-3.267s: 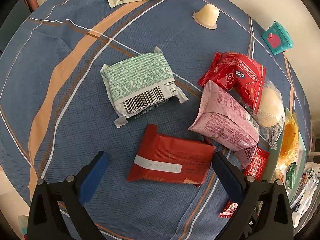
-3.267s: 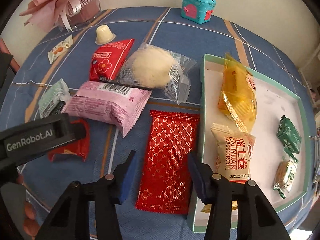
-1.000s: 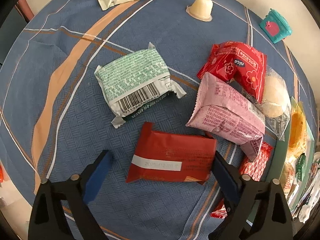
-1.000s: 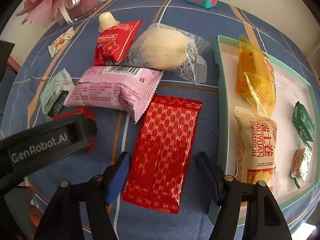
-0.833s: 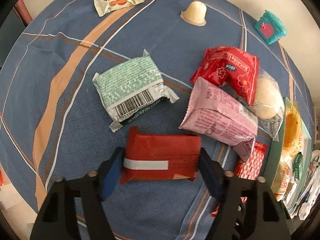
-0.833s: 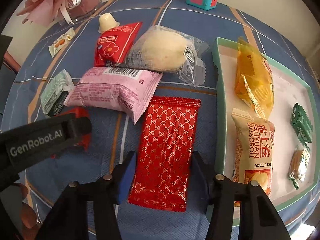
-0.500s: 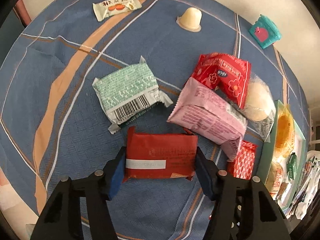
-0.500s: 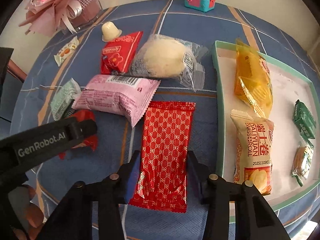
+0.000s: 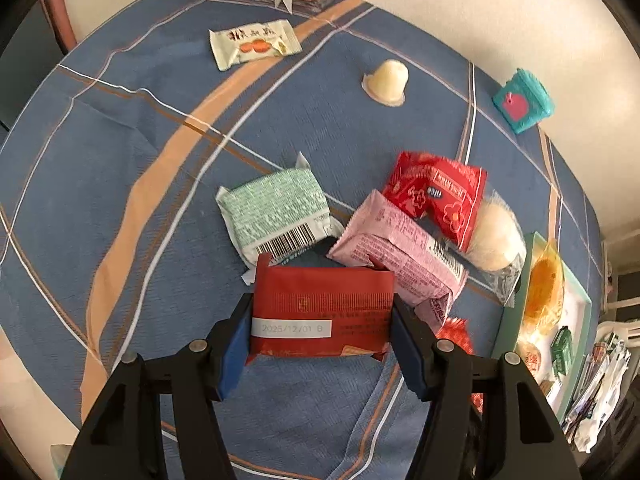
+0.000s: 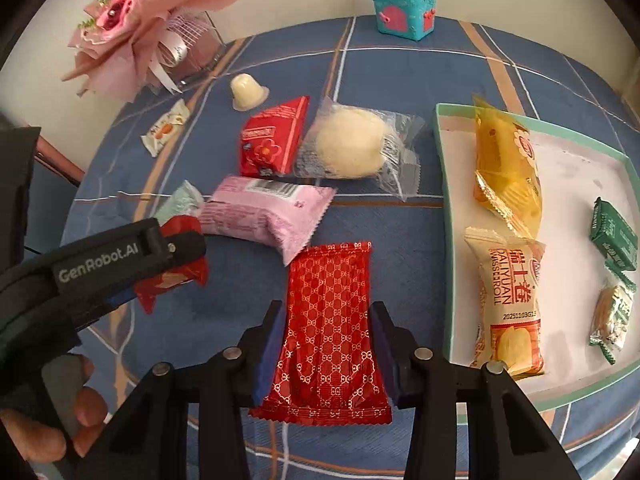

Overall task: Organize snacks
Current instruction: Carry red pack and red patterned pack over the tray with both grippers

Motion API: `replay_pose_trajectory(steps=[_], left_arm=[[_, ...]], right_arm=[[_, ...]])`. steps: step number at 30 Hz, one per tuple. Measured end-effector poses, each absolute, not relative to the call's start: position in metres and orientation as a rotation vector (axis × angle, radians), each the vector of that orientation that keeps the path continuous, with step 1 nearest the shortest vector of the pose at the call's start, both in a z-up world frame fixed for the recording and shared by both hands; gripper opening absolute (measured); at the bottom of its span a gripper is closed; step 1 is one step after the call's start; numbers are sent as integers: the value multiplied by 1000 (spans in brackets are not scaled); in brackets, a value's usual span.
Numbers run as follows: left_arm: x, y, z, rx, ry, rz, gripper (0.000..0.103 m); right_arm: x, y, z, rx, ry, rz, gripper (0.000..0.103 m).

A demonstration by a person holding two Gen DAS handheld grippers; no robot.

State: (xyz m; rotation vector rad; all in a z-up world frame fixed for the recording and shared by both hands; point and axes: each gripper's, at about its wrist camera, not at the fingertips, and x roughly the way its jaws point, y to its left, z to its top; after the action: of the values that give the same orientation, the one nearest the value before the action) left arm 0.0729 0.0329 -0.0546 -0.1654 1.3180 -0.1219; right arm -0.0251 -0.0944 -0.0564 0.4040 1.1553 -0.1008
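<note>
Ahead of your right tongs (image 10: 326, 350), the pink packet (image 10: 266, 214) and clear-wrapped bun (image 10: 352, 148) crowd the cloth; the tray wall (image 10: 446, 208) blocks rightward, bare cloth (image 10: 224, 308) lies left.

The flat packet (image 10: 330, 276) lay lengthwise between the jaws of the right tool (image 10: 326, 320), which had just been closing on its long sides. To the right of that tool the tray (image 10: 446, 200) sat on the table (image 10: 400, 64). It held a roll packet (image 10: 508, 292) nearest the tool, a pastry packet (image 10: 504, 168) behind that, and a box (image 10: 614, 236) and a small sweet (image 10: 612, 316) further right. Ahead and to the left lay a pillow packet (image 10: 260, 212). Behind it a bun (image 10: 352, 148) and a flower-printed packet (image 10: 272, 144) lay side by side, and a jelly cup (image 10: 246, 90) sat further back. A small chest (image 10: 402, 10) stood far ahead at the table's edge. The left tool (image 9: 321, 312), whose jaws had just been closing, gripped the dated packet (image 9: 320, 292) by its short ends. A barcoded packet (image 9: 276, 212) lay just ahead of it.
</note>
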Motion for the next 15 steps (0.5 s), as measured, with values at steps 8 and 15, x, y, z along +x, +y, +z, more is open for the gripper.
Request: replay_pose_trajectory(steps=[8,15], left_arm=[[76,48,-34,-192,1269,-129,65],[61,52,-27,-208,1232,-138,65]], right_arm=[[-42,-94,-35,431,1115,-58,45],[-51,-87,-21,449,1083,-19,45]])
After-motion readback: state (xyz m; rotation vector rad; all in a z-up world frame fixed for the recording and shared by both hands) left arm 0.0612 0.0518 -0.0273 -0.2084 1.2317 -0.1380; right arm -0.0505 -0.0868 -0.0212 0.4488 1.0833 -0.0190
